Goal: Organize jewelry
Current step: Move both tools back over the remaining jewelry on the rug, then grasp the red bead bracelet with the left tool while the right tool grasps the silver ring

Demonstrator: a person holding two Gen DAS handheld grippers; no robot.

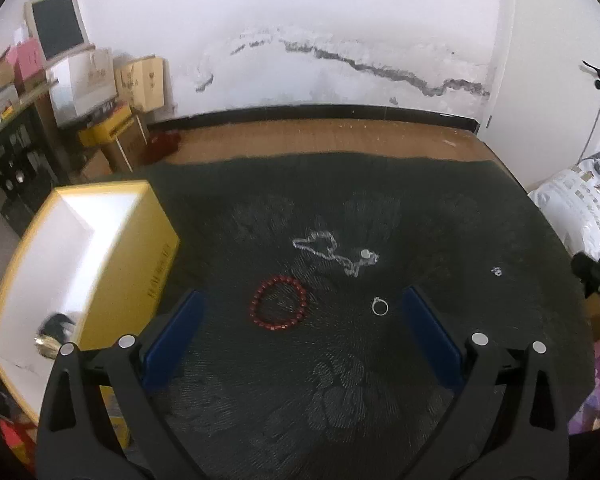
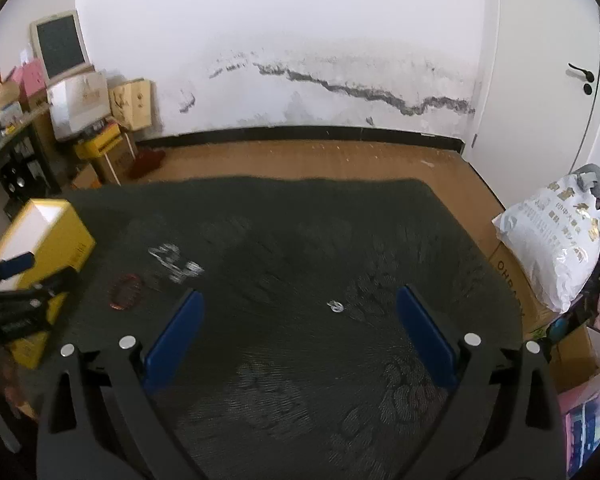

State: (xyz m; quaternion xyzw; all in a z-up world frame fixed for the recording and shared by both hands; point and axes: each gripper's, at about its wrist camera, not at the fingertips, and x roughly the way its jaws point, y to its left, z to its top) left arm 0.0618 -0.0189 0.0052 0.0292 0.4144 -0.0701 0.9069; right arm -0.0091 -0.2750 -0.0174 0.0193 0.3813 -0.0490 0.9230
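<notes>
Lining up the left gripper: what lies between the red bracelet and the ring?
Only bare dark cloth lies between the red bracelet and the ring, shown in the left wrist view.

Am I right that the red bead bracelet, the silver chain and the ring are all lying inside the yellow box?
Not quite: the red bead bracelet, silver chain and ring lie on the dark cloth beside the yellow box, as the left wrist view shows.

Matt dark cloth; shiny metal ring

right gripper open, earring between
</notes>
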